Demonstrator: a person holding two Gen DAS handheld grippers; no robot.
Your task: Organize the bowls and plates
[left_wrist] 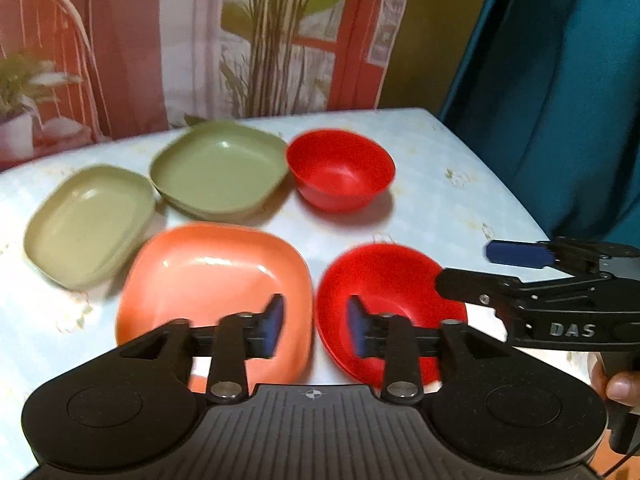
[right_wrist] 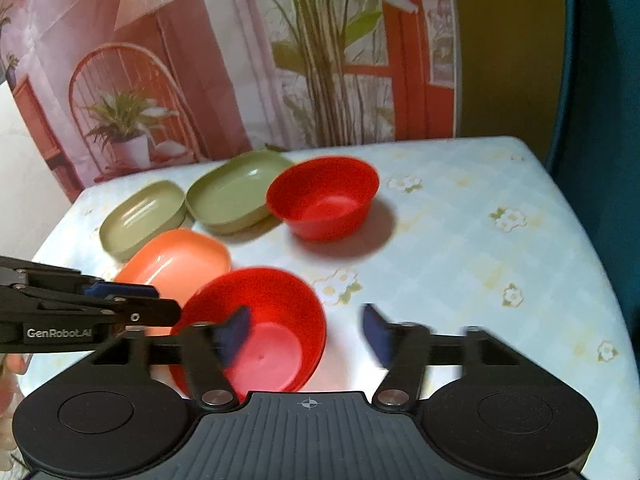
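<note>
Item: near red bowl [right_wrist: 256,328], just right of the orange plate [left_wrist: 216,300] on the table [right_wrist: 460,240]; your right gripper [right_wrist: 306,334], nearer, spreads empty across its right rim, your left gripper [left_wrist: 314,322] likewise parted, empty, bracketing the plate-bowl gap.

Right gripper [right_wrist: 306,336], jaws apart, above near red plastic bowl [right_wrist: 276,320]; far red plastic bowl [right_wrist: 324,200] beside green square plate [right_wrist: 230,196].
</note>
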